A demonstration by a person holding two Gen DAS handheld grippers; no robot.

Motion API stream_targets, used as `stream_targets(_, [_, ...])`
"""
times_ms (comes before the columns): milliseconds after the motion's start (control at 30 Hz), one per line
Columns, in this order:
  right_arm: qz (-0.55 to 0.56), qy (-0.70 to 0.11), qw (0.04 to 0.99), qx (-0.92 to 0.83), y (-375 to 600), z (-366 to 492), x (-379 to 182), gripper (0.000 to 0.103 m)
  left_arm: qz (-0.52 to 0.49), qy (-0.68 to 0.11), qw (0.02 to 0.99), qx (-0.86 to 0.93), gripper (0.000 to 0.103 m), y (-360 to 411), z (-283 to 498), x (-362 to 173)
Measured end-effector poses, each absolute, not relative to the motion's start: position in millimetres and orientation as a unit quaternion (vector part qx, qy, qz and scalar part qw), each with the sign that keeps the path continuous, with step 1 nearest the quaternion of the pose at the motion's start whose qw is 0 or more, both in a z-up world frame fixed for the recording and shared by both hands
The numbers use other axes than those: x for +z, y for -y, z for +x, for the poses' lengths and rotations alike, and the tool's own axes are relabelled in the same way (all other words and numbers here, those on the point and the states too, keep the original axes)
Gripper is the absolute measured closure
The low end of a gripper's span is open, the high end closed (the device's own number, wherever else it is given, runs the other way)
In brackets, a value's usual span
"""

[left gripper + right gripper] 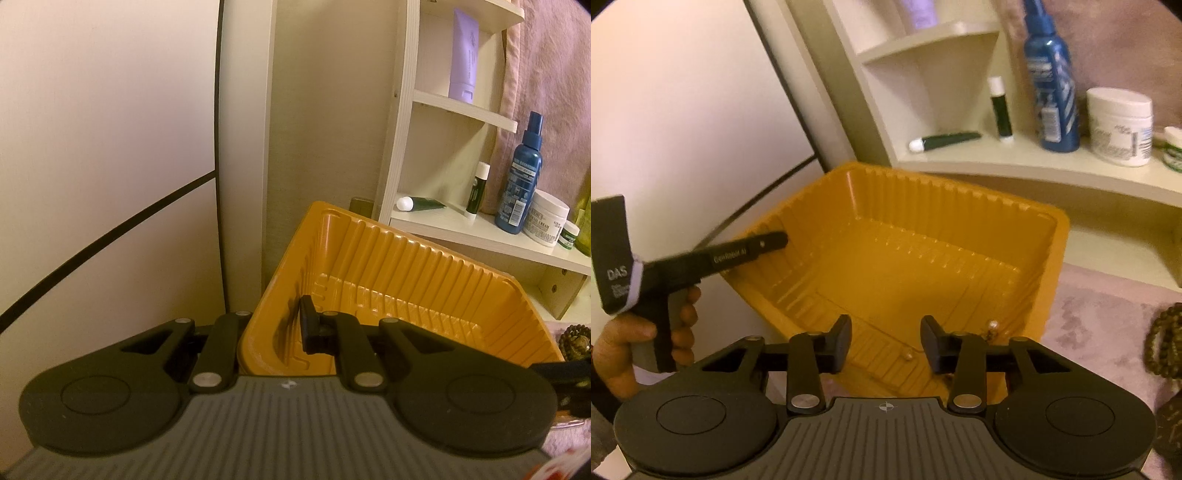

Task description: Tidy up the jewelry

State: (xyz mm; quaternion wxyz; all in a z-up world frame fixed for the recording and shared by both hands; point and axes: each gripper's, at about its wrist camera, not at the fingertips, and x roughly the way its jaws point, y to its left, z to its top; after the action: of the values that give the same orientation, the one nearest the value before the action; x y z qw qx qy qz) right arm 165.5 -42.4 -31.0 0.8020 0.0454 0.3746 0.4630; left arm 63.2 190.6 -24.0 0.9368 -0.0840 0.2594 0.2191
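Note:
An orange ribbed plastic tray (960, 206) stands tilted, its left side raised. My left gripper (271, 328) straddles the tray's left wall (258, 317), one finger inside and the other hidden outside it; whether it pinches the wall I cannot tell. In the right wrist view the left gripper (753, 247) reaches the tray's left rim. My right gripper (885, 341) is open and empty above the tray's near edge. Small pearl earrings (991, 326) and a single pearl (907, 355) lie in the tray's near corner. A brown bead bracelet (1167, 343) lies on the pink cloth at right; it also shows in the left wrist view (574, 339).
A cream shelf unit (1015, 166) stands behind the tray with a blue spray bottle (1052, 81), a white cream jar (1119, 125), a lip balm stick (1000, 107) and a dark green tube (945, 141). A white panel (103, 147) is at left.

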Motion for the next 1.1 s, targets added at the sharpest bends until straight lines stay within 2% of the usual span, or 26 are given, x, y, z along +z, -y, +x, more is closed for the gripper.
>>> stream_targets(267, [0.076,-0.367,0.836,0.401,110,165,-17,0.06,-0.081,-0.261,0.937,0.219,0.091,-191,67,-24])
stream_targets(600, [0.09,-0.39,0.87,0.287,212,162,-24,0.06,-0.076,-0.262,0.936,0.222,0.09,-190,67,-25])
stream_targets(1100, [0.063,-0.409,0.883,0.222,260,166,-38,0.06,-0.068,-0.264,0.936,0.221,0.09,-191,67,-25])
